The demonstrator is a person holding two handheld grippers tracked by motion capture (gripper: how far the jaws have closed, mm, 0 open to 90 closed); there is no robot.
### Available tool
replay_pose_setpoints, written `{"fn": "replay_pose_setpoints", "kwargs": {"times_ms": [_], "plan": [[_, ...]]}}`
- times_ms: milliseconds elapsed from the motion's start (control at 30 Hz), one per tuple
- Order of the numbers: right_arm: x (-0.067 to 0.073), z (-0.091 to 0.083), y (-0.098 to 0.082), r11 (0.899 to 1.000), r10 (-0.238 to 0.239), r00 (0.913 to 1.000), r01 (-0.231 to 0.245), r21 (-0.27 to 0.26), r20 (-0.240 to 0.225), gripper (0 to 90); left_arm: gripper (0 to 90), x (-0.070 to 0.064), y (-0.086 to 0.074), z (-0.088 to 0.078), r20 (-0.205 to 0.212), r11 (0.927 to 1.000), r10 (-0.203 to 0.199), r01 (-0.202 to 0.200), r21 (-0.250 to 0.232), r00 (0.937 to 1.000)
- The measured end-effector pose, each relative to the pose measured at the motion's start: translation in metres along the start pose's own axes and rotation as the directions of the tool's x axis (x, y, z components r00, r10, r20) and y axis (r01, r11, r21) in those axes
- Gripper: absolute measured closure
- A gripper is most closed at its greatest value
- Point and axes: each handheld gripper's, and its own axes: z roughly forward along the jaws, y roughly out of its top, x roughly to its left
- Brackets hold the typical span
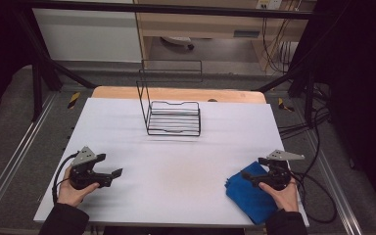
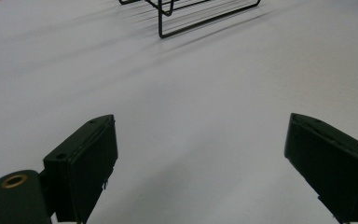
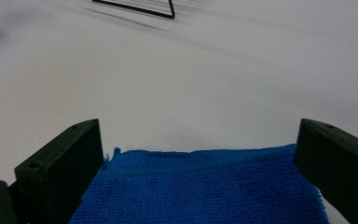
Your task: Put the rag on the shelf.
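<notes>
Cloth: folded blue towel point(image 1: 250, 196) at the near right table edge, untouched
Right gripper point(image 1: 245, 175): jaws wide, straddling the towel's far edge, not pinching
Left gripper point(image 1: 119, 172): wide, empty, near left
Rack: wire rack point(image 1: 173, 117) far centre, empty
Progress: nothing grasped yet; pickup remains

White-topped table with a wire rack and a blue cloth

The table point(image 1: 176, 161) has a flat white top; a strip of light wood shows along its far edge. A black wire rack point(image 1: 173, 117) stands on the far middle of the top, its tall end at the left. A folded blue terry cloth point(image 1: 247, 196) lies flat at the near right corner, reaching almost to the front edge, well apart from the rack. A faint brownish smudge marks the white surface near the middle.
</notes>
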Motion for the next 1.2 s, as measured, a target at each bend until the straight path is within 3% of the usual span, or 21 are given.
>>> {"fn": "replay_pose_setpoints", "kwargs": {"times_ms": [267,533,733,933,1200], "plan": [[0.003,0.0,0.002,1.0,-0.011,0.9999,0.011,0.001,0.007,3.5,9.7,0.001,-0.001,-0.002,-0.01,1.0,-0.003,0.003,-0.001,0.9999],[0.013,0.0,0.004,0.999,-0.011,0.9999,0.01,0.034,0.004,7.5,9.5,0.002,-0.002,-0.001,-0.02,0.9999,-0.007,0.007,0.01,0.9998],[0.028,0.0,0.0,0.995,-0.05,0.9986,0.051,0.085,-0.02,18.9,9.8,0.001,-0.002,-0.002,-0.023,0.9999,0.001,-0.001,0.01,0.9997],[0.043,0.01,-0.005,0.984,-0.094,0.9944,0.1,0.15,-0.049,31.8,10.4,0.0,-0.002,-0.002,-0.023,1.0,-0.002,0.002,0.009,0.9997],[0.055,0.026,-0.01,0.969,-0.129,0.9909,0.134,0.209,-0.039,43.2,11.2,-0.001,-0.002,-0.001,-0.022,0.9998,-0.002,0.002,0.019,0.9998]]}}
